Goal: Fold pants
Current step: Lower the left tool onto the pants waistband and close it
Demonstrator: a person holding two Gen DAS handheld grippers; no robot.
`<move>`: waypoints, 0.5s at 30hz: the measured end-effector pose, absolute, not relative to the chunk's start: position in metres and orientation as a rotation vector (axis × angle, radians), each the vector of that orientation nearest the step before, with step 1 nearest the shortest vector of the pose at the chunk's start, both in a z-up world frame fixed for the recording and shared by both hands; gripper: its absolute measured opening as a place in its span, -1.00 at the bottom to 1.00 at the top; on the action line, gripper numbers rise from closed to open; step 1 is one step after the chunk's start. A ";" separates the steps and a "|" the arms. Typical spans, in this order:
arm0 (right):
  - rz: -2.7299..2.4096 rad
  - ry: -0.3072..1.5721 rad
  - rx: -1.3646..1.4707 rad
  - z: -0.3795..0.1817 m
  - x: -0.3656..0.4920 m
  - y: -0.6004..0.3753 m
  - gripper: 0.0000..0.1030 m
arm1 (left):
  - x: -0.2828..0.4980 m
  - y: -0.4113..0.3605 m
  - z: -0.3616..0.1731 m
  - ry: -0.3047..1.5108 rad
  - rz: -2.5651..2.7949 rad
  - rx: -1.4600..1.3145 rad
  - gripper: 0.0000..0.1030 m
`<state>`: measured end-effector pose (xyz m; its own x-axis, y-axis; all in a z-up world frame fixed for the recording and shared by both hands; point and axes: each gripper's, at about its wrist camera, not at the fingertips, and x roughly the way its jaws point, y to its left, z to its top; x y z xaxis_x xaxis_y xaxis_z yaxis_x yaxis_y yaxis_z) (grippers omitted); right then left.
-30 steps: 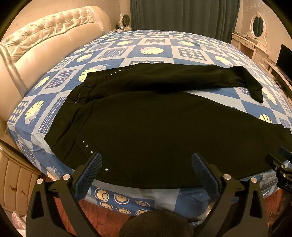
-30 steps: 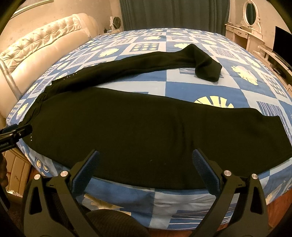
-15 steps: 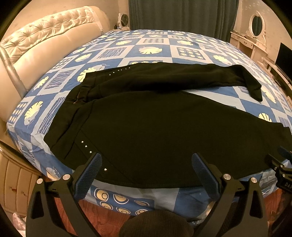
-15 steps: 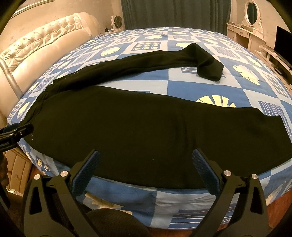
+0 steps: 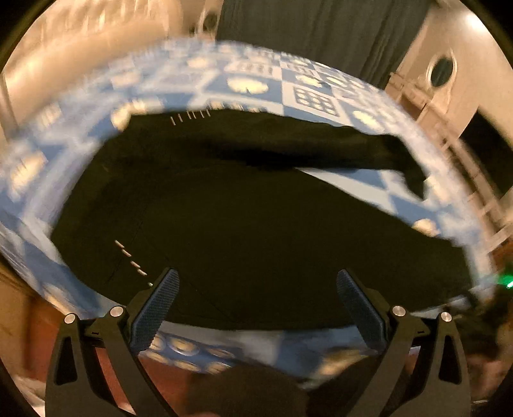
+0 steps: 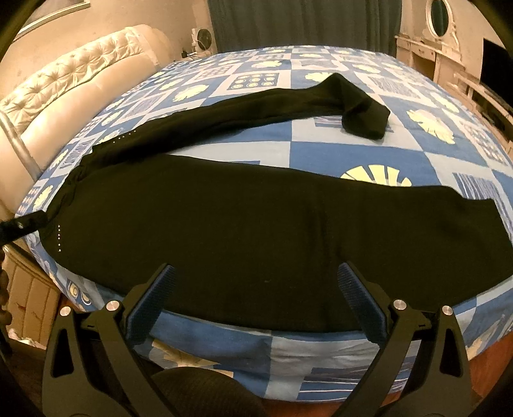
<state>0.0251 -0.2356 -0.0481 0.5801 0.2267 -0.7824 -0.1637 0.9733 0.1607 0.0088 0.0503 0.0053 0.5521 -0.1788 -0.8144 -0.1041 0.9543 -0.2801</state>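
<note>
Black pants lie spread on the blue patterned bed, waist at the left, legs splayed to the right, the far leg's cuff folded over. They also show in the blurred left wrist view. My left gripper is open and empty above the near waist area by the bed's front edge. My right gripper is open and empty over the near leg's front edge. The left gripper's tip shows at the left in the right wrist view.
A cream tufted headboard lies to the left. Dark curtains hang behind the bed. A white dresser with an oval mirror and a dark screen stand at the right. Red-brown floor shows below the bed edge.
The left wrist view has gone blurred and tilted: my left gripper is moving fast, closer in over the waist. The right gripper has edged slightly nearer. The pants lie unchanged.
</note>
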 end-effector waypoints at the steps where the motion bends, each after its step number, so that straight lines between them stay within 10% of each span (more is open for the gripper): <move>1: 0.229 0.929 0.079 -0.048 0.026 -0.238 0.96 | 0.012 0.063 0.004 1.021 -0.080 -0.412 0.91; 15: 0.243 0.994 0.198 -0.056 0.052 -0.241 0.96 | 0.146 0.288 -0.008 0.943 -0.040 -0.541 0.91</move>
<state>0.0523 -0.2409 -0.0565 0.5218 0.2913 -0.8018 -0.1114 0.9551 0.2745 0.1460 0.2878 -0.0080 0.5966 -0.2637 -0.7580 -0.1983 0.8667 -0.4577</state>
